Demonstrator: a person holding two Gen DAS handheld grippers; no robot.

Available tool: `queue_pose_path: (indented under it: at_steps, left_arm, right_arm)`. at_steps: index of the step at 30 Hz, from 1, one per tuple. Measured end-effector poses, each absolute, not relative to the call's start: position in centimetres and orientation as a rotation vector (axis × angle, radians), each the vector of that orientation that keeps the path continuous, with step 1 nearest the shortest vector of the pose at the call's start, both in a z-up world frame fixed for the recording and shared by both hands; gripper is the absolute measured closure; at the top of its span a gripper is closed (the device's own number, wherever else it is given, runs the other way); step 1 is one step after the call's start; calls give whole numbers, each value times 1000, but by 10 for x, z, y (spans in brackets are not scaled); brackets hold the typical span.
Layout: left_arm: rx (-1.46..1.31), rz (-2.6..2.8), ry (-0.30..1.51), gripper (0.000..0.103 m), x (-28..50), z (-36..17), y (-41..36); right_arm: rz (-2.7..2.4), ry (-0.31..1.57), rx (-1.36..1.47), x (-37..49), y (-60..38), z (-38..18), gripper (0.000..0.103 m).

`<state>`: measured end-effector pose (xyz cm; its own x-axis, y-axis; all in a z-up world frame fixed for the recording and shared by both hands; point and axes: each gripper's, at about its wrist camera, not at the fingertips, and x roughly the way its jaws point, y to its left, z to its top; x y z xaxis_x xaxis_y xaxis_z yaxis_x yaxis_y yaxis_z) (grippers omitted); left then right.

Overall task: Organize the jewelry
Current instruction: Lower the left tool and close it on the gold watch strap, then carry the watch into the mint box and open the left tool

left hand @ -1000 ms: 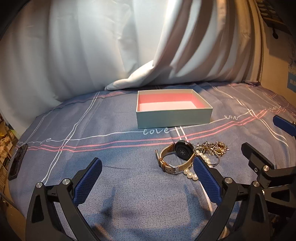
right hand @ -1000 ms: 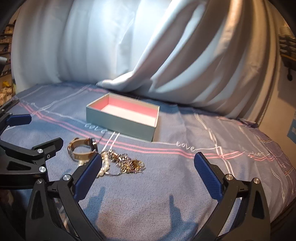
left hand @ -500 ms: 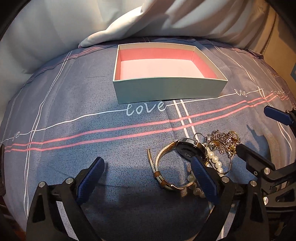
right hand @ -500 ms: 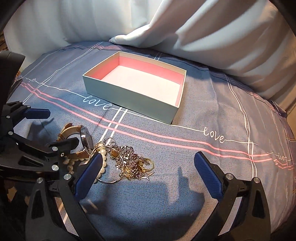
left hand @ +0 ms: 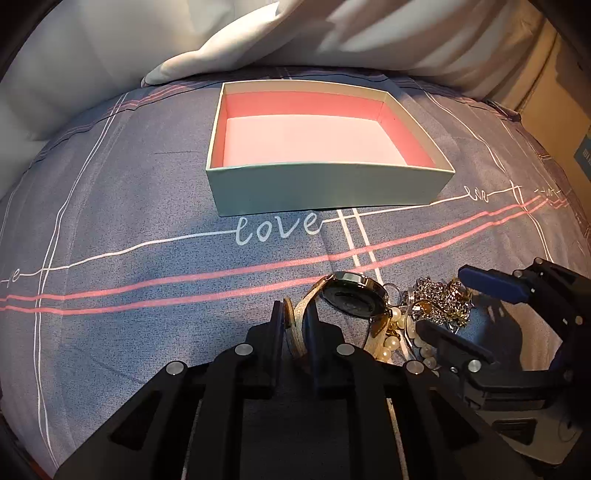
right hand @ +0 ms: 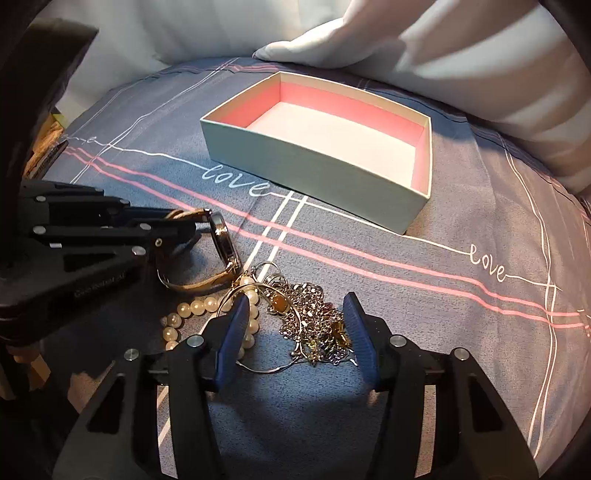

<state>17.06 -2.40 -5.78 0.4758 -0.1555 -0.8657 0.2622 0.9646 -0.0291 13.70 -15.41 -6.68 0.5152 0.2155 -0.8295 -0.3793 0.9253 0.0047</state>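
An open pale-green box [left hand: 328,188] with a pink lining stands empty on the bedspread; it also shows in the right wrist view [right hand: 314,166]. My left gripper [left hand: 295,317] is shut on the tan strap of a wristwatch [left hand: 351,299], whose dark face lies just ahead. The watch [right hand: 221,240] shows held at the left of the right wrist view. My right gripper [right hand: 295,314] is partly open, its fingers either side of a tangle of gold and silver chains [right hand: 314,325]. A pearl strand [right hand: 195,306] lies beside its left finger.
The grey-blue bedspread [left hand: 147,206] has pink and white stripes and "love" script. A white quilt [left hand: 258,33] is bunched up behind the box. A dark flat object [right hand: 48,158] lies at the bed's left edge.
Both grippers moved down and forward to the jewelry. My left gripper closed on the watch strap. My right gripper narrowed around the chain pile.
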Motion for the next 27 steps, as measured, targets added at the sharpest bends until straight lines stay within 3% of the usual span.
queue_pose_path:
  at_steps: [2,4,7,27]
  left_arm:
    - [120,-255,1032,91,169,-53,-25]
    - [118,-260,1027,91,168,-51,-25]
    - [104,-263,1026,91,166,-51,-21]
    - [57,-280,918,91,169,-11,-22]
  right_arm:
    - [378,968,-188,136,-150,-70,65]
    - [370,958,-194,135,-149,-70,86]
    - [381,954,-174,134,-152,-68,97]
    - [436,861,-72,132,-163,-37,99]
